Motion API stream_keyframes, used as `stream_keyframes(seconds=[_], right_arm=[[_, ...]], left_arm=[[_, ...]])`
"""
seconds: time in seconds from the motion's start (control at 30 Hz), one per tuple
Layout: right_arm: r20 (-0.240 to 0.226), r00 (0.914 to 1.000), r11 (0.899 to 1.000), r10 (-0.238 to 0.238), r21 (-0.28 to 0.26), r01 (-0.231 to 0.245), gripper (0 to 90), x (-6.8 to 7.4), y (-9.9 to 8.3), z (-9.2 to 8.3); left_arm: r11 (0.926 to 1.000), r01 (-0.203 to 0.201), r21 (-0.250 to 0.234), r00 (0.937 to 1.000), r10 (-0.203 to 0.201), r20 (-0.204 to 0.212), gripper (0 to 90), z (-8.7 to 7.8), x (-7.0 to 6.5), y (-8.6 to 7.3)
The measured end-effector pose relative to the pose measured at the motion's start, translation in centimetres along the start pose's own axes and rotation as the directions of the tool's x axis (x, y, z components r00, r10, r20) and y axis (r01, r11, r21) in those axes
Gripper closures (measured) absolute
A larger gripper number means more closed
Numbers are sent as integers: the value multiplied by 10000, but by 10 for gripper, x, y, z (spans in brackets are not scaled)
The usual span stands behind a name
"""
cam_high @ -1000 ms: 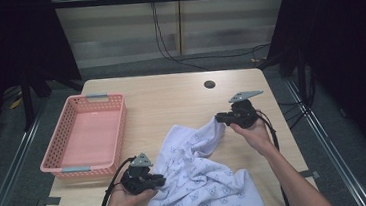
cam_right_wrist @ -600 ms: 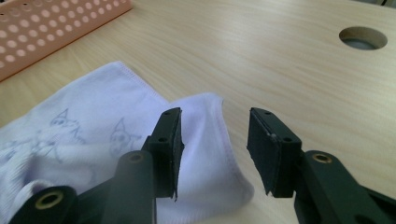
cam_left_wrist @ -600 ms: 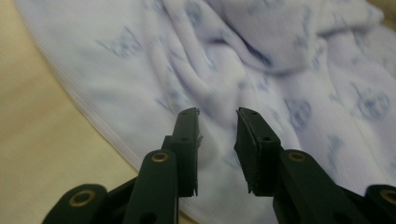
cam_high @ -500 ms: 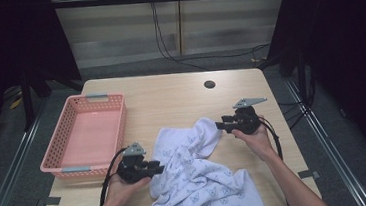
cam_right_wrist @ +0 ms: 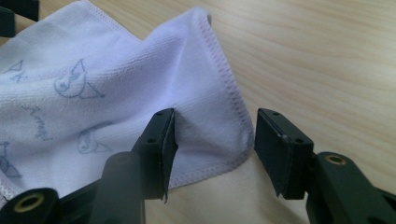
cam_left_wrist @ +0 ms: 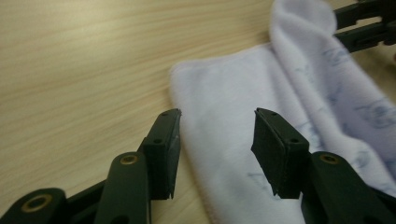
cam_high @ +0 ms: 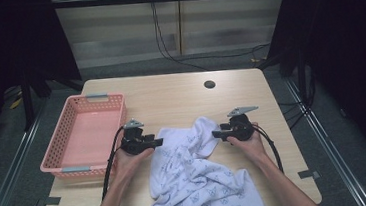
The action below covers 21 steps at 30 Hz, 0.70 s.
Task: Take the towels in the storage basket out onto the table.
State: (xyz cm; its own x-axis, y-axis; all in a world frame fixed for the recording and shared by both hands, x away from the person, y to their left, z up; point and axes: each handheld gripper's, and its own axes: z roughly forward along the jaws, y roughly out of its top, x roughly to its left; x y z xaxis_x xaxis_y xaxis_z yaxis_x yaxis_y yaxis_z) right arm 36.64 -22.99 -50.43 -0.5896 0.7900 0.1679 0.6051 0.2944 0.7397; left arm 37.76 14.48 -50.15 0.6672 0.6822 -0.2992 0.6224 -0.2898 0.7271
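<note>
Moved up the frame since a moment ago, left gripper (cam_high: 155,142) and right gripper (cam_high: 219,133), both spread, flanking the towel (cam_high: 198,182) at lower centre (probably mid-grab), next closing squarely on each hemmed edge.

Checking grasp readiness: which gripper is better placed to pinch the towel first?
Right, probably. The right gripper's open jaws already straddle the towel's stitched corner; the left gripper's open jaws only face its flat edge.

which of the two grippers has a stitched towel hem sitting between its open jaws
The right gripper: the towel's stitched edge curls between its open jaws. The left gripper frames smooth cloth.
</note>
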Motion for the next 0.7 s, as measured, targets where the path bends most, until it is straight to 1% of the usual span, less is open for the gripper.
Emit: stream_keyframes(seconds=[0.07,0.1,0.13,0.17,0.2,0.23,0.27,0.3,0.33,0.37,0.4,0.43,0.47,0.5,0.53,0.57,0.6,0.63,0.7], right_arm=[[-83,10000,9999,-48,116,49,483,2,-2,5],[-17,9999,9999,-105,106,105,483,4,-2,6],[-42,9999,9999,-127,70,127,495,5,-2,7],[-140,9997,9998,-178,63,179,518,6,-2,8],[-75,9996,9996,-276,94,277,550,8,-2,8],[12,9988,9988,-484,111,484,591,10,-2,8],[12,9982,9981,-600,170,599,636,12,-2,8],[-17,9980,9979,-632,144,632,694,13,-2,8],[-82,9982,9980,-587,218,589,751,14,-3,8],[-219,9985,9985,-508,212,513,796,14,-3,7],[-281,9990,9992,-349,208,355,829,14,-4,6],[-345,9992,9996,-208,199,215,843,12,-4,5],[-524,9986,9999,-41,161,50,855,10,-5,0],[-635,9979,9999,108,14,-107,859,8,-5,-3],[-757,9967,9993,304,-181,-319,861,5,-4,-10],[-799,9961,9985,386,-347,-415,863,3,-3,-18],[-774,9963,9976,366,-552,-409,864,1,0,-26],[-766,9963,9961,399,-748,-457,865,-1,3,-36],[-655,9974,9932,312,-1103,-383,866,-5,9,-56]], left_arm=[[9999,106,-20,9999,-106,-47,506,2,1,-1],[10000,48,-39,10000,-48,-69,507,3,0,-1],[9999,71,-78,9999,-72,-103,511,4,-1,0],[10000,-88,-41,9999,88,-149,512,6,-2,0],[9999,-136,36,9997,136,-224,519,8,-3,-1],[9995,-296,94,9992,299,-271,527,10,-3,-2],[9993,-378,17,9990,379,-239,537,11,-4,-2],[9996,-287,8,9993,287,-242,563,12,-4,-2],[9994,-340,58,9991,341,-247,607,13,-6,-1],[9979,-602,233,9980,606,-176,682,13,-7,-2],[9966,-750,331,9968,758,-234,798,14,-10,-2],[9977,-638,213,9975,644,-305,864,13,-12,-2],[9987,-498,130,9987,499,-80,873,11,-11,-1],[9991,-416,-13,9990,416,138,874,8,-12,0],[9985,-519,-177,9985,523,190,875,3,-13,2],[9979,-533,-375,9981,543,278,875,-2,-15,5],[9968,-578,-560,9975,599,371,875,-8,-17,7],[9949,-704,-722,9965,734,393,875,-15,-19,10],[9914,-914,-939,9946,956,413,876,-27,-23,17]])
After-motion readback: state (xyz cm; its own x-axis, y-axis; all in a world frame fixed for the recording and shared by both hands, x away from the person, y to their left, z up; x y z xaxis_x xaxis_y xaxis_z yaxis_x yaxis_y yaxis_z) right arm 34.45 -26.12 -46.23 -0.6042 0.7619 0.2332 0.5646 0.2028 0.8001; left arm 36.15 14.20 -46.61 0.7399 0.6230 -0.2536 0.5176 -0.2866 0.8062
